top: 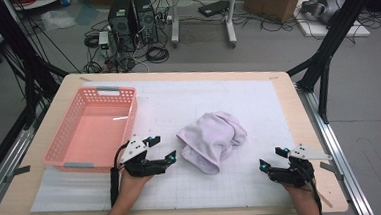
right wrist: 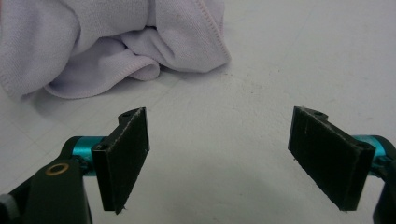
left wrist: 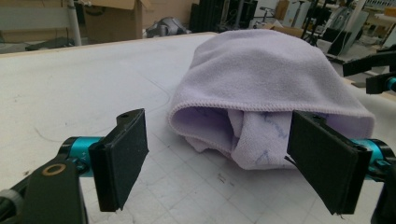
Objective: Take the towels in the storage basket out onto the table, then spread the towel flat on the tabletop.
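While your left gripper (top: 162,147) hovers just beside the crumpled lilac terry-cloth towel (top: 213,139), its jaws stand wide apart with nothing between them. The towel sits near the middle of the white gridded mat (top: 258,108), a bit toward the table's near edge. In the left gripper view the towel (left wrist: 261,88) lies right ahead of the jaws, folded open end facing you; touching or just short, can't tell. Your right gripper (top: 272,158) is near the table's near right corner, well apart from the towel, jaws also spread, holding nothing. The pink perforated plastic basket (top: 60,140) sits by the table's left edge, just beside your left gripper.
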Demonstrator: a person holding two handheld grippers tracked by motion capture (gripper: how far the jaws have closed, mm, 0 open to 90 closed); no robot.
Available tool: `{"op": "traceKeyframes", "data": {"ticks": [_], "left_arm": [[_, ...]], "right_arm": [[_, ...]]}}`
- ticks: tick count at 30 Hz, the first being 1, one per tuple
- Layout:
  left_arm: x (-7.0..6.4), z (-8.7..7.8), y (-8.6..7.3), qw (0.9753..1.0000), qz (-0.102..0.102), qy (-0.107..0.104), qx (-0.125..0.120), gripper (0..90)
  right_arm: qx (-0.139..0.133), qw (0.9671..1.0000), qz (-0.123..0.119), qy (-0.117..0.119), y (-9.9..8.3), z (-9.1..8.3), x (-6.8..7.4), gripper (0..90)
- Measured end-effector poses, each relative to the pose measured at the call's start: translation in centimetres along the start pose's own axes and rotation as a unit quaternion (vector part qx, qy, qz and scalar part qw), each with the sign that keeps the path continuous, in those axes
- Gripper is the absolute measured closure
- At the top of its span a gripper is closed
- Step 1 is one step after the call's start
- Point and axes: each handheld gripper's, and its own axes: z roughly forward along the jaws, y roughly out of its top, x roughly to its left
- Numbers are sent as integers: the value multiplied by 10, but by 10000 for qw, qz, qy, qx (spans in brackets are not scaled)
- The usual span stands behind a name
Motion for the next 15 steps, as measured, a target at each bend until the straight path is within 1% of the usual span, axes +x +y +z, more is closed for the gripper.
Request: {"op": "traceKeyframes", "data": {"ticks": [3,7,11,15], "left_arm": [[0,0,0,10000,16,28,26,208],[1,-1,0,10000,1,25,7,210],[2,-3,-1,10000,-43,40,-1,211],[3,-2,-1,10000,-56,44,-16,212]], "right_arm": [[28,10000,-39,-7,-1,0,0,192],[41,10000,4,9,-1,1,0,192],[69,9999,-62,59,1,5,3,192],[84,9997,-213,90,4,9,6,192]]}}
